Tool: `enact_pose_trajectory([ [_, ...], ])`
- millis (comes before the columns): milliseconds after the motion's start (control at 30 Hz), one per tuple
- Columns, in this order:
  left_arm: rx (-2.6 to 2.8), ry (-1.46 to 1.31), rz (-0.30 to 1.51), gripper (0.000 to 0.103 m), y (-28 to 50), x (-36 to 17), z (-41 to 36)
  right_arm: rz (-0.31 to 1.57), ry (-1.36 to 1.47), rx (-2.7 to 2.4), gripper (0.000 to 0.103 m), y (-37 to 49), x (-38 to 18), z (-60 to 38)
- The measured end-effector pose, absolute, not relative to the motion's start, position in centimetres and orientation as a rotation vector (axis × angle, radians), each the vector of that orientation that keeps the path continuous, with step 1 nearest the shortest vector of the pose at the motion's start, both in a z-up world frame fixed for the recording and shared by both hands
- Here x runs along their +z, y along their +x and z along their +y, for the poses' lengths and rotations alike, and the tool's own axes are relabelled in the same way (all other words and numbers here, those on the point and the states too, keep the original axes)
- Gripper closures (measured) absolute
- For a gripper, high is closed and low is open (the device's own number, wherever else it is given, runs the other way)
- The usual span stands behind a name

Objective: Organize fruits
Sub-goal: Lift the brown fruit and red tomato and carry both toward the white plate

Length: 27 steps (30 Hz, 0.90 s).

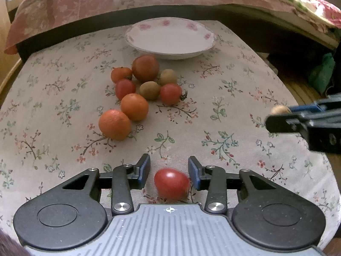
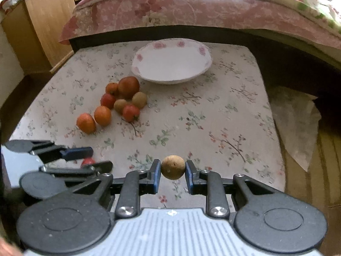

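Observation:
My left gripper (image 1: 169, 167) is open around a red tomato (image 1: 171, 184) low over the floral tablecloth (image 1: 223, 85); the tomato is against the right finger, with a gap at the left pad. My right gripper (image 2: 173, 166) is shut on a small round brown fruit (image 2: 172, 167), held above the near table edge. The same fruit (image 1: 278, 109) shows at the right of the left wrist view. A pile of oranges (image 1: 115, 124), tomatoes (image 1: 170, 93) and brown fruits (image 1: 149, 90) lies left of centre. Behind it stands an empty white plate (image 1: 170, 38) with pink flowers.
A bed with a pink floral blanket (image 2: 181, 8) runs along the far side of the table. A wooden cabinet (image 2: 44, 25) stands at the far left. White sheeting (image 2: 296, 123) lies on the floor past the right table edge, and something green (image 1: 321, 72) sits there too.

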<state>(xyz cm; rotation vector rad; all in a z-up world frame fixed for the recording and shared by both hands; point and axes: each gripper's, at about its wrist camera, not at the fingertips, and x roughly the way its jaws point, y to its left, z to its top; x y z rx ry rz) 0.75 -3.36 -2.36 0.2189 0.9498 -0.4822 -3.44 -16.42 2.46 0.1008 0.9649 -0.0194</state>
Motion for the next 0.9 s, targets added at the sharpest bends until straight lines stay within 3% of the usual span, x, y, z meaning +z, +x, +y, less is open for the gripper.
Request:
enact_pose_trajectory([
  [100, -0.479, 0.238, 0.937, 0.053, 0.5, -2.5, -3.6, 0.969, 0.092, 0.022, 0.077, -2.5, 1.8, -16.4],
  [300, -0.466, 0.238, 0.945, 0.062, 0.9, -2.4, -3.5, 0.966, 0.100, 0.062, 0.077, -0.8, 1.4, -16.8],
  [467, -0.458, 0.166, 0.970, 0.060, 1.9, -1.8, -2.2, 0.954, 0.126, 0.091, 0.077, -0.4, 1.6, -16.8],
  [633, -0.450, 0.181, 0.956, 0.047, 0.4, 0.2, -0.6, 0.941, 0.139, 0.115, 0.077, -0.9, 2.0, -16.4],
  [900, -0.421, 0.208, 1.009, 0.048, -1.0, -1.2, -0.9, 0.950, 0.112, 0.142, 0.077, -1.7, 2.0, -15.1],
])
